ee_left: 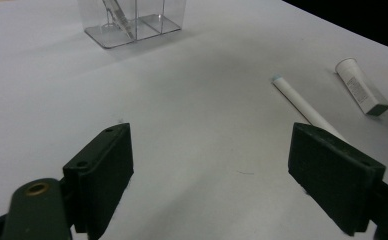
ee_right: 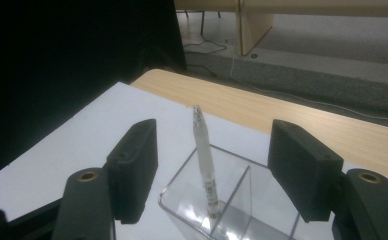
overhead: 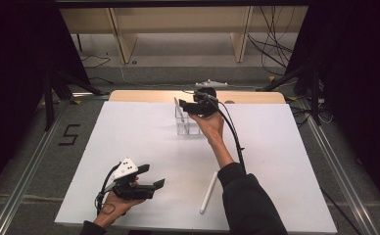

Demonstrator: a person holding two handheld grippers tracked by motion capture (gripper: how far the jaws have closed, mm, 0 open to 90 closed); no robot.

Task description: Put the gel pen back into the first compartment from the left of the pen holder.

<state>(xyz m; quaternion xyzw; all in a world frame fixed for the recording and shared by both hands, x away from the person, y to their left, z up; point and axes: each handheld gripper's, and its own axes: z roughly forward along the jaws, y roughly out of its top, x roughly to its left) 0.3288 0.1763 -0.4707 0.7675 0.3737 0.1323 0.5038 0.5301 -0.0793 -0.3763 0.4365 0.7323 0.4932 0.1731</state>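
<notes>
Right gripper [overhead: 185, 108] is hovering over the clear plastic holder [overhead: 187, 124] at the far middle of the white table [overhead: 144, 147], jaws standing apart with nothing pressed between them. In the right gripper view the pen [ee_right: 204, 162] is standing in the holder [ee_right: 232, 200], leaning against the divider, tip down in the nearer compartment, top end rising between the two jaws without touching either pad. So the pen is released and sitting in the holder, not being gripped. Left gripper [overhead: 151, 177] is resting low near the front left of the table in the person's hand, jaws wide apart and empty; the left gripper view is looking across bare table toward the holder [ee_left: 132, 22] well ahead. A white tube-shaped stick [overhead: 208, 192] is lying flat on the table near the front, just beside the person's right sleeve [overhead: 249, 200], well apart from both grippers. In the left gripper view it [ee_left: 302, 105] is running partly behind one jaw, with a small white tube [ee_left: 361, 87] lying near it.
</notes>
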